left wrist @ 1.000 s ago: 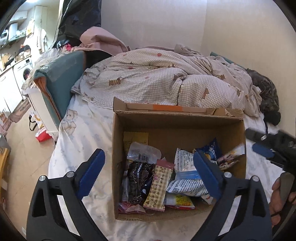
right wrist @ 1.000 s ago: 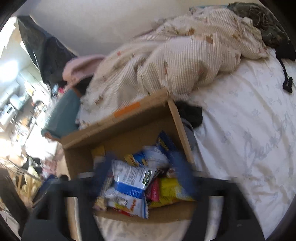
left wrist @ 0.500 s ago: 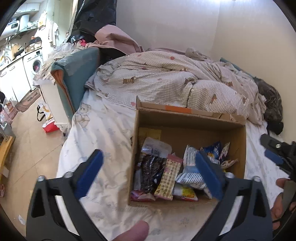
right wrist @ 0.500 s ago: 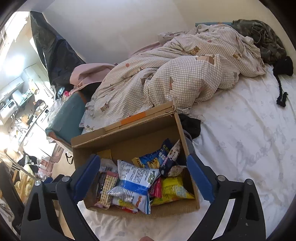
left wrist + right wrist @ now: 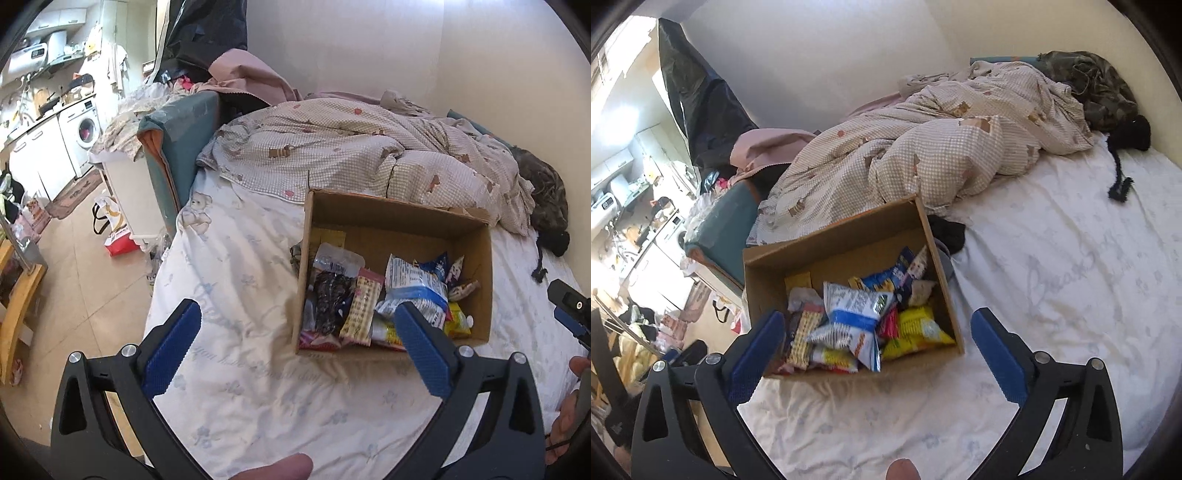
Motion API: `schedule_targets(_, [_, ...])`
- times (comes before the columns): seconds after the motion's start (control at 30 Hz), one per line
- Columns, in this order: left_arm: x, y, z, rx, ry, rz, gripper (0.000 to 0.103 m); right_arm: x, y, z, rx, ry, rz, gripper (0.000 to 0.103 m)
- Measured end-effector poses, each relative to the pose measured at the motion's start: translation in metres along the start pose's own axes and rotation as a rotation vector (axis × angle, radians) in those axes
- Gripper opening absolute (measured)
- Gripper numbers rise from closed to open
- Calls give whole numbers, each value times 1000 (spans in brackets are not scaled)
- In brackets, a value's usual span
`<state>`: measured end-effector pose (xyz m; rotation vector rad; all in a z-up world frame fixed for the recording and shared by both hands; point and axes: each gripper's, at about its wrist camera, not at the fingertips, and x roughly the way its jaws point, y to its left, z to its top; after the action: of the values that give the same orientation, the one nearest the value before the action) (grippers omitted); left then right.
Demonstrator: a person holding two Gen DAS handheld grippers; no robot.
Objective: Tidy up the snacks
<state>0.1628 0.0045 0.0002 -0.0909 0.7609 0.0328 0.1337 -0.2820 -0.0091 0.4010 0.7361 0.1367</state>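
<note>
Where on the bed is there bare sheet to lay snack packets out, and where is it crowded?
Free: the white sheet between the cardboard box and the bed's floor-side edge, and the wide stretch on the box's other side. Crowded: the box interior, full of snack packets, and behind it the rumpled checked duvet.

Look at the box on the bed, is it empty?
No, the cardboard box on the bed holds a heap of snack packets, among them a white and blue one and a yellow one.
</note>
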Motion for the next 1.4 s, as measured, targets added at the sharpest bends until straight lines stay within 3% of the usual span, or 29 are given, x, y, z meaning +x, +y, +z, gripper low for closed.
schedule_targets(0.3, [-31, 6, -23, 14, -20, -11, 103, -29, 8, -30, -45, -31, -52, 103])
schedule_targets(0.73, [-81, 2, -53, 79, -137, 7, 103, -55, 27, -61, -160, -93, -112, 103])
schedule_targets(0.97, [-91, 0, -59, 98, -191, 13, 103, -58, 39, -75, -215, -130, -146, 103])
schedule_targets(1.4, [-92, 0, -61, 87, -189, -15, 103, -55, 53, -83, -288, -131, -168, 103])
